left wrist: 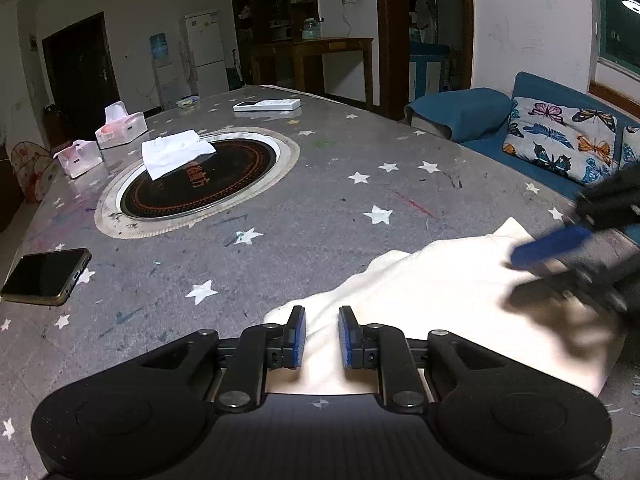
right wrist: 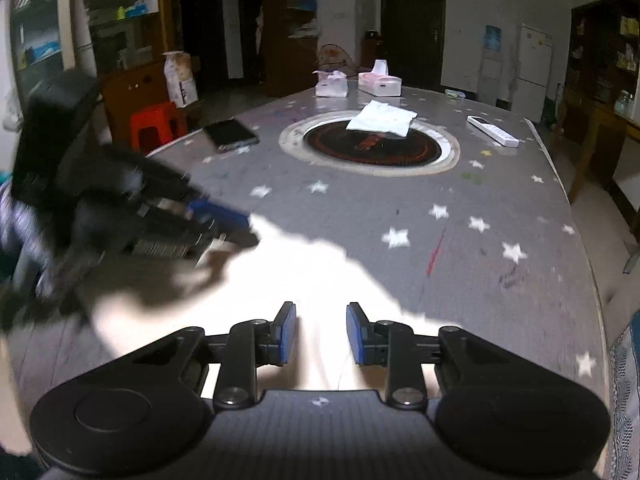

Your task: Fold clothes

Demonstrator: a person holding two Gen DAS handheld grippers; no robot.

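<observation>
Garment: your cream soft cloth garment (left wrist: 440, 300) lies bunched on the grey star-print table (left wrist: 320, 184), near edge.
Left gripper (left wrist: 322, 336): jaws parted, empty, over cloth.
Right gripper (right wrist: 321, 332): parted, empty.
Progress: early by my reading; you have no tidy fold yet.

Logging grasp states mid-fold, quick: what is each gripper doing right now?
Left gripper: open, over the cream garment, holding nothing.
Right gripper: open, over the same garment, holding nothing.

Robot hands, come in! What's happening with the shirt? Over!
Left gripper open, right gripper open, both over the cream garment. Nothing gripped. Phone well aside.
</observation>
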